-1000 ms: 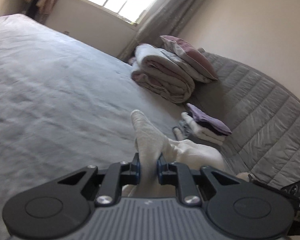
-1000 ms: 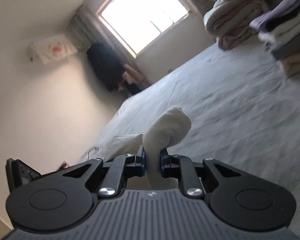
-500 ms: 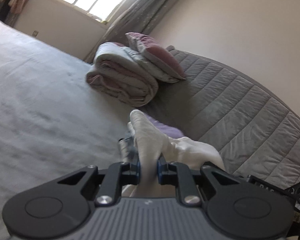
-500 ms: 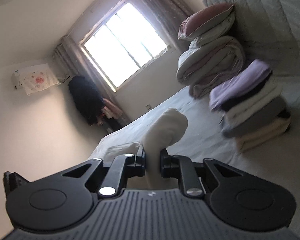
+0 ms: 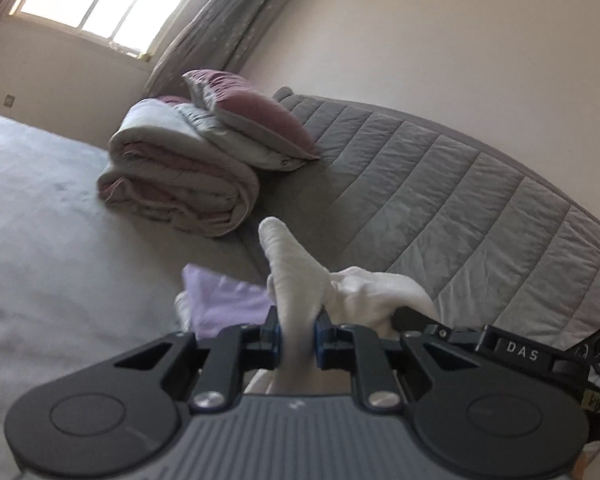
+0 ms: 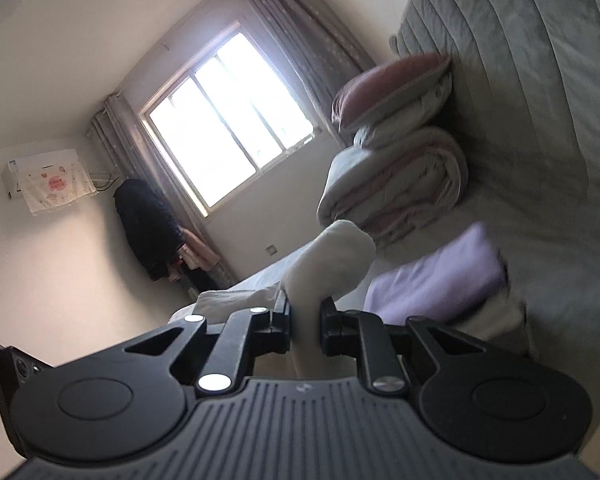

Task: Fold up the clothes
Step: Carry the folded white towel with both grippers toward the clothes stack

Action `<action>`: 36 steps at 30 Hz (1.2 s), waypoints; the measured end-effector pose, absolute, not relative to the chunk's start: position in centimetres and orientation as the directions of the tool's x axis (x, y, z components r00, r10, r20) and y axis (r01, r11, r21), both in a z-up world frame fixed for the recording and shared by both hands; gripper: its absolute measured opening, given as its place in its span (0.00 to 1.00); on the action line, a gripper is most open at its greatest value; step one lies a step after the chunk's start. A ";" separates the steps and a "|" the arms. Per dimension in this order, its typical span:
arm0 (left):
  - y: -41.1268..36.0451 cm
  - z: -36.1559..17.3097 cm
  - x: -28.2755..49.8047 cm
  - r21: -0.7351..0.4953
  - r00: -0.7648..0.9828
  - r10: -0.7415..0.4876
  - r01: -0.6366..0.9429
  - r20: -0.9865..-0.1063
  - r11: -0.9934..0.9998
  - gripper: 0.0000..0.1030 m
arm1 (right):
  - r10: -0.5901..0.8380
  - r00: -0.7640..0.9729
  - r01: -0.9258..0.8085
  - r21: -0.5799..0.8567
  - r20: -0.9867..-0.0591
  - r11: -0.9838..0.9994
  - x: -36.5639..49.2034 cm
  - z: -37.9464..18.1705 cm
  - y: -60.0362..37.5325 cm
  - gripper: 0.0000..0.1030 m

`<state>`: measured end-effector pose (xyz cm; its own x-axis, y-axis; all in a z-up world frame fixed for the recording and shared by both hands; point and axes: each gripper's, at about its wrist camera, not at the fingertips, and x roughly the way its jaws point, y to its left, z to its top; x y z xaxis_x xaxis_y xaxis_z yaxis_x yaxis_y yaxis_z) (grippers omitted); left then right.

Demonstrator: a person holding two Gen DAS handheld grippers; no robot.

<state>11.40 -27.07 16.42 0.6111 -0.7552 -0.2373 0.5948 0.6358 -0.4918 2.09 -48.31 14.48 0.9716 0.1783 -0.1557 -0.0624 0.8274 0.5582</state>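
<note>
Holding a white garment (image 5: 296, 276) lower centre of both views: left gripper (image 5: 296, 336) and right gripper (image 6: 305, 326) each pinch a bunched edge, jaws nearly closed on cloth. Soft, light, floppy fabric, probably sags between grips; best taken at corners. Folded lilac stack (image 6: 440, 276) sits just beyond.

We see the rolled duvet (image 5: 180, 184) lying on the bed (image 5: 40, 220) against the headboard (image 5: 460, 200), with a pillow (image 5: 256, 120) on top. The clothes pile (image 5: 224, 300) sits nearer us. Behind the duvet stand the window (image 6: 228, 120) and curtain (image 5: 220, 28).
</note>
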 end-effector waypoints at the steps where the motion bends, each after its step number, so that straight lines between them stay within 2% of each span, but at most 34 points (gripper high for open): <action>1: -27.8 16.7 12.0 -0.489 0.613 -0.757 0.600 -0.228 0.634 0.15 | 0.171 0.973 -0.061 0.552 -0.152 0.832 2.7 14.8 -48.9 0.17; 7: -31.5 17.3 15.4 -0.467 0.626 -0.754 0.615 -0.201 0.635 0.15 | 0.139 0.980 -0.046 0.521 -0.140 0.852 7.1 15.8 -52.6 0.17; 16: -35.6 15.6 20.7 -0.455 0.654 -0.721 0.583 -0.228 0.673 0.15 | 0.103 0.977 -0.001 0.474 -0.189 0.880 13.4 13.5 -55.6 0.17; 20: -37.0 13.5 23.6 -0.471 0.670 -0.686 0.526 -0.284 0.708 0.16 | 0.090 0.970 0.030 0.475 -0.227 0.879 16.3 10.9 -56.3 0.17; 23: -37.9 11.4 25.3 -0.458 0.681 -0.643 0.475 -0.350 0.752 0.18 | 0.052 0.960 0.085 0.461 -0.277 0.883 17.8 8.5 -56.4 0.21; 28: -38.9 9.2 26.1 -0.330 0.699 -0.548 0.439 -0.459 0.836 0.19 | -0.025 0.936 0.174 0.400 -0.350 0.900 18.1 5.9 -56.0 0.23; 33: -37.9 10.2 25.6 -0.253 0.739 -0.512 0.445 -0.439 0.859 0.23 | -0.072 0.933 0.202 0.348 -0.352 0.916 16.9 5.8 -56.3 0.28; 36: -37.3 11.4 25.2 -0.250 0.771 -0.508 0.443 -0.384 0.861 0.23 | -0.081 0.944 0.198 0.350 -0.320 0.916 16.3 7.0 -56.7 0.28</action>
<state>25.15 -37.29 11.38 0.7713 -0.5076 -0.3840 0.4426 0.8613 -0.2495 16.34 -56.68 7.01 0.9441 -0.0815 -0.3195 0.1975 0.9157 0.3500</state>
